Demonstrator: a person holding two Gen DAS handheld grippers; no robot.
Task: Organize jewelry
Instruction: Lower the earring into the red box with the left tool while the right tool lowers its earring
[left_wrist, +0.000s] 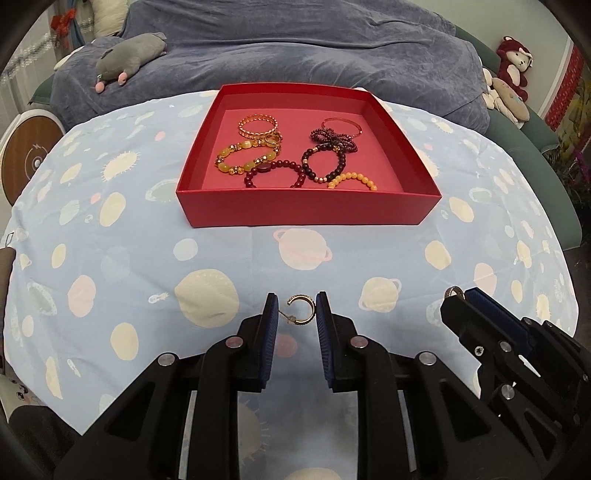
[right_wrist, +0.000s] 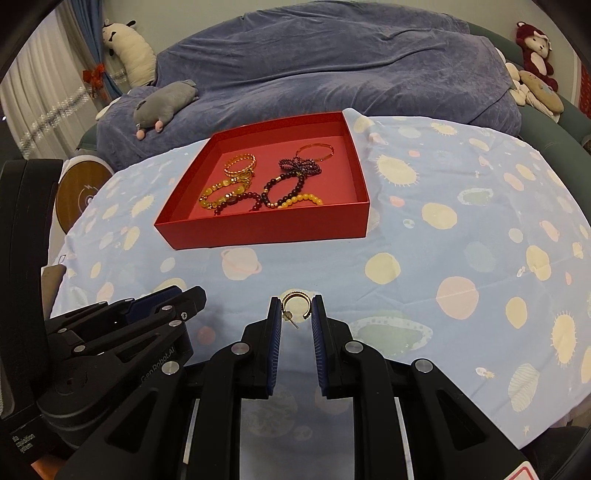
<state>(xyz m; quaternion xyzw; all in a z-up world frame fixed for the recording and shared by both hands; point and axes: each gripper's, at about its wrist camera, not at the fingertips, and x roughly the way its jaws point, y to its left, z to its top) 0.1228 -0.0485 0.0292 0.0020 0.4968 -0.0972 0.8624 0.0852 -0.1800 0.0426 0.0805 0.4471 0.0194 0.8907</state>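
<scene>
A red box (left_wrist: 306, 210) (right_wrist: 266, 229) stands on the table and holds several bead bracelets (left_wrist: 280, 162) (right_wrist: 258, 188) and gold bangles. My left gripper (left_wrist: 296, 308) is shut on a gold hoop earring (left_wrist: 302, 309), held between its blue pads just above the cloth. My right gripper (right_wrist: 296, 308) is shut on a second gold hoop earring (right_wrist: 294, 304) in the same way. The right gripper also shows at the right of the left wrist view (left_wrist: 458, 295), and the left gripper at the left of the right wrist view (right_wrist: 177, 299).
A light blue cloth with planet prints (left_wrist: 184, 258) (right_wrist: 461, 240) covers the table. Behind it is a grey-blue sofa cover (left_wrist: 314, 48) with a grey plush toy (left_wrist: 125, 59) (right_wrist: 162, 101). A red plush bear (left_wrist: 513, 62) sits at the far right.
</scene>
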